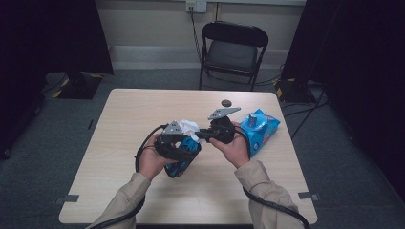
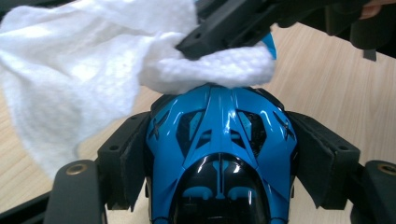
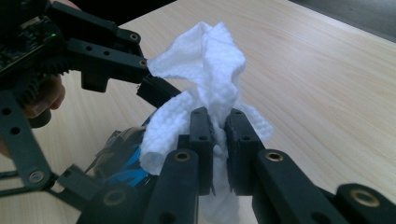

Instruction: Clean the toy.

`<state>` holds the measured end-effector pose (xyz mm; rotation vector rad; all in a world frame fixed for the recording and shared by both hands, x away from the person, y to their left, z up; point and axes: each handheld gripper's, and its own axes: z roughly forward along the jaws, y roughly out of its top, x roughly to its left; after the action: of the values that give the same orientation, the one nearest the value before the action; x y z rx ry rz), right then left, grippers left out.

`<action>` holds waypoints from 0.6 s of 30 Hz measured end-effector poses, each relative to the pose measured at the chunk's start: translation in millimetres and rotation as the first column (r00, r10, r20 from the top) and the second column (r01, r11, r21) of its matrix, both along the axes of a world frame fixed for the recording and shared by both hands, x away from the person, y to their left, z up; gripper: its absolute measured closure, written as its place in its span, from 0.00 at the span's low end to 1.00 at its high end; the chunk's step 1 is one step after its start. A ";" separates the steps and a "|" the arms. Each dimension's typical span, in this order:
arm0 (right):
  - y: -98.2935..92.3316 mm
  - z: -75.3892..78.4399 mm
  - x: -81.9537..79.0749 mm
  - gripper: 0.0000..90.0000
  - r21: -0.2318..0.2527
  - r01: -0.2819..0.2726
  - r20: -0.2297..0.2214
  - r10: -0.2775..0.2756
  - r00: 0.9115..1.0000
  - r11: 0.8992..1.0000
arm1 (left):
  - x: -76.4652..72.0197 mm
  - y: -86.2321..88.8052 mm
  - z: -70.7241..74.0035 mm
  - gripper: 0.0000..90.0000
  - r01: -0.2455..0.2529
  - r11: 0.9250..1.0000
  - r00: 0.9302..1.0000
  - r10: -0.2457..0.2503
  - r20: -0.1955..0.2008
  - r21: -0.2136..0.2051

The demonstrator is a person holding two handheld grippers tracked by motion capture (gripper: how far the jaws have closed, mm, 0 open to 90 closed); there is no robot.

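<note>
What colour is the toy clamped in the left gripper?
Glossy blue with black panels; the toy shows best in the left gripper view.

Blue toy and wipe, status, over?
Left gripper clamps blue toy. Right gripper shut on white wipe, pressing it on the toy's front. Nothing in the way.

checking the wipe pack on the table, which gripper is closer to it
Right. The right gripper sits just beside the blue wipe pack, its fingers shut on a white wipe. The left gripper, holding a blue toy car, is farther from the pack.
</note>
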<state>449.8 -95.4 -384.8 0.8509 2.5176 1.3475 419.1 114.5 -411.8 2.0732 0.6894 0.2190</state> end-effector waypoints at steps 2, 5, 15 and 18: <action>-2.2 0.9 -1.6 0.92 0.006 -0.002 0.001 0.002 1.000 1.000 | 1.9 0.5 0.5 0.29 -0.007 1.000 1.000 0.007 0.004 0.005; -5.3 1.8 -4.7 0.92 0.016 -0.002 0.008 0.002 1.000 1.000 | 4.5 1.2 0.9 0.29 -0.021 1.000 1.000 0.021 -0.004 0.006; -9.9 1.9 -18.0 0.92 0.024 -0.031 0.020 0.031 0.999 0.999 | 9.1 0.7 2.3 0.29 -0.065 0.998 0.998 0.065 -0.017 0.007; -12.2 0.4 -21.6 0.92 0.014 -0.049 0.018 0.048 0.999 0.999 | 10.4 1.6 2.3 0.29 -0.075 0.997 0.997 0.075 -0.015 0.008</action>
<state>428.2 -107.6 -384.3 0.7820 2.5335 1.3838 429.5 116.1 -409.5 2.0599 0.7774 0.2481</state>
